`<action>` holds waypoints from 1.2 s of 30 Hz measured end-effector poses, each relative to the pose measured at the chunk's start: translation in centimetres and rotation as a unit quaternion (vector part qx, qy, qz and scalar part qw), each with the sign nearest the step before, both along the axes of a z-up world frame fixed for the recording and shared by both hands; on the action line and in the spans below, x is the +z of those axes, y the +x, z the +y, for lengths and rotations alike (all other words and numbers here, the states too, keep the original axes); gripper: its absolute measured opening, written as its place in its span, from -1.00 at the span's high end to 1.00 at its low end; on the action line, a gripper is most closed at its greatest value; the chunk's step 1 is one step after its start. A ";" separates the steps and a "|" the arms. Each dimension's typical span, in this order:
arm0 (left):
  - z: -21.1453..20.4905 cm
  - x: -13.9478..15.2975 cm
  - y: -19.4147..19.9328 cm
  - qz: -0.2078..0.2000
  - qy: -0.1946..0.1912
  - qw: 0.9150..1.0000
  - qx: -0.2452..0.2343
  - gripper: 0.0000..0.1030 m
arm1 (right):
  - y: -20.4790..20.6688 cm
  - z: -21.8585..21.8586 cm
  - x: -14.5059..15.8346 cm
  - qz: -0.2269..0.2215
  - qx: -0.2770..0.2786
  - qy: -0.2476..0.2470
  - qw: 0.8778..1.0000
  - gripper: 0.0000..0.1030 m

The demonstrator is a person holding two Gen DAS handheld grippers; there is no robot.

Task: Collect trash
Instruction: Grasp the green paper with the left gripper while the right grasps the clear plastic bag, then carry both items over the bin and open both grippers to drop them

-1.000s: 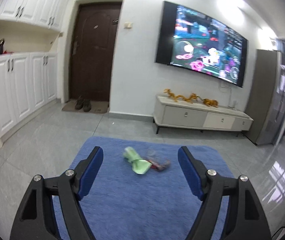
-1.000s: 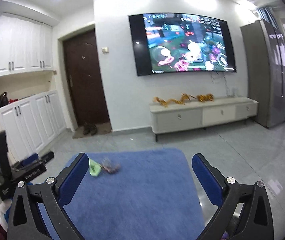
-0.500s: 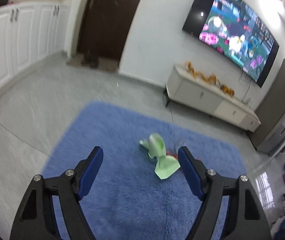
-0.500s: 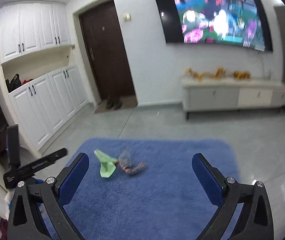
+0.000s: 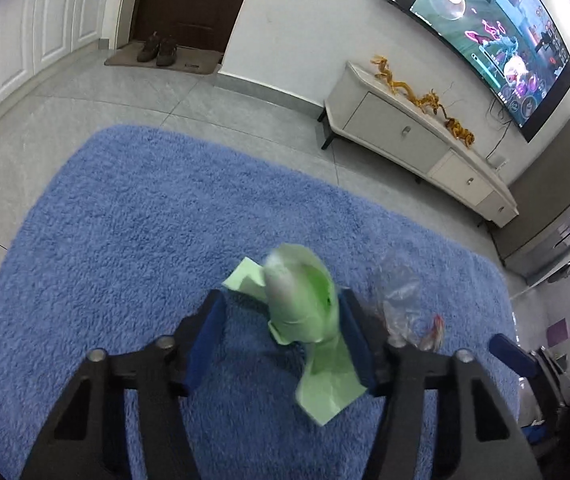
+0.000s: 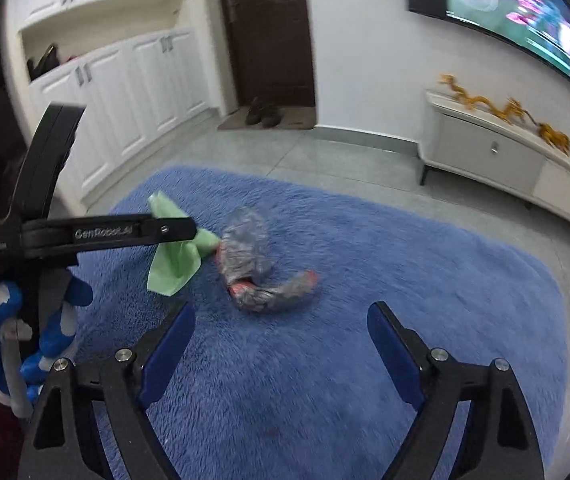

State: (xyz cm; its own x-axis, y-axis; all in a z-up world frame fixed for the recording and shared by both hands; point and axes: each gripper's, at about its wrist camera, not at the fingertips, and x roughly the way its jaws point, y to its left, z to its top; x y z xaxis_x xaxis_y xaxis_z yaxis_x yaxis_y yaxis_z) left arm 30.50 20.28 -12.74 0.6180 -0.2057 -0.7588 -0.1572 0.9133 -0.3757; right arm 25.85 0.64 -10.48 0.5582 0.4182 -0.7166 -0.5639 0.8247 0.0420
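So in the last second the left gripper (image 5: 281, 334) went from hovering well back over the rug to right down on the green paper (image 5: 309, 320), and its jaws have narrowed from wide open to partly closed around it. The right-hand pad looks like it's touching the paper, the left-hand one is still clear of it, so not a real grip yet I'd say. The right gripper (image 6: 281, 344) also dropped closer and sits wide open, holding nothing, with the crumpled wrapper (image 6: 257, 264) just ahead of it. Means pickup number one is basically a squeeze away.

The paper and wrapper lie side by side near the middle of the blue rug (image 5: 145, 220), which is shaggy. Past the rug there's grey tile floor (image 5: 245, 108), a white cabinet (image 5: 413, 136) under a TV (image 5: 493, 28), a dark door (image 5: 189, 0) with shoes (image 5: 157, 44) in front
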 end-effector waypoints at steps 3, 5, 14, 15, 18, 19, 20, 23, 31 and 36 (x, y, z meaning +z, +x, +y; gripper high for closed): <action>0.5 -0.3 -0.2 -0.013 -0.019 1.000 -0.007 0.13 | 0.5 1.9 -1.3 -0.007 0.027 -0.023 0.999 -0.40; 0.8 -0.5 -0.5 -0.020 -0.034 0.999 -0.012 0.30 | 0.8 2.9 -2.2 -0.011 0.041 -0.038 0.998 -0.33; 0.7 0.3 -3.3 -0.036 -0.044 0.998 -0.017 0.48 | -0.7 3.7 -3.6 -0.013 0.039 -0.055 0.998 0.50; 0.5 0.8 -4.1 -0.041 -0.043 0.998 -0.018 0.48 | -1.4 3.4 -3.4 -0.011 0.038 -0.050 0.998 0.52; -0.2 2.5 -6.3 -0.057 -0.032 0.998 -0.023 0.48 | -4.1 1.7 -1.9 -0.003 0.034 -0.012 0.999 0.54; -0.6 3.3 -7.4 -0.065 -0.022 0.997 -0.027 0.48 | -5.0 1.0 -1.1 0.002 0.030 0.004 1.000 0.54; -0.9 3.9 -8.3 -0.071 -0.015 0.997 -0.030 0.48 | -6.2 0.2 -0.4 0.007 0.026 0.020 0.999 0.54; -2.1 6.0 -11.1 -0.090 -0.002 0.995 -0.039 0.48 | -9.7 -2.0 2.1 0.007 0.014 0.054 0.998 0.54; -6.6 11.8 -18.3 -0.149 0.025 0.986 -0.073 0.48 | -20.3 -9.3 7.8 -0.031 -0.040 0.097 0.994 0.54; -10.3 14.4 -21.9 -0.182 0.035 0.977 -0.105 0.48 | -24.2 -14.1 9.6 -0.056 -0.089 0.119 0.987 0.54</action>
State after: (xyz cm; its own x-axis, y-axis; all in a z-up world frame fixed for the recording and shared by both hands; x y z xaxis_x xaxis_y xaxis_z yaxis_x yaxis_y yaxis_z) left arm 8.59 10.02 1.71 0.7994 -0.3126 -0.5130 0.1696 0.9366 -0.3065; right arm 1.70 -13.47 -0.91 0.7083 0.4547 -0.5399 -0.4229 0.8858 0.1913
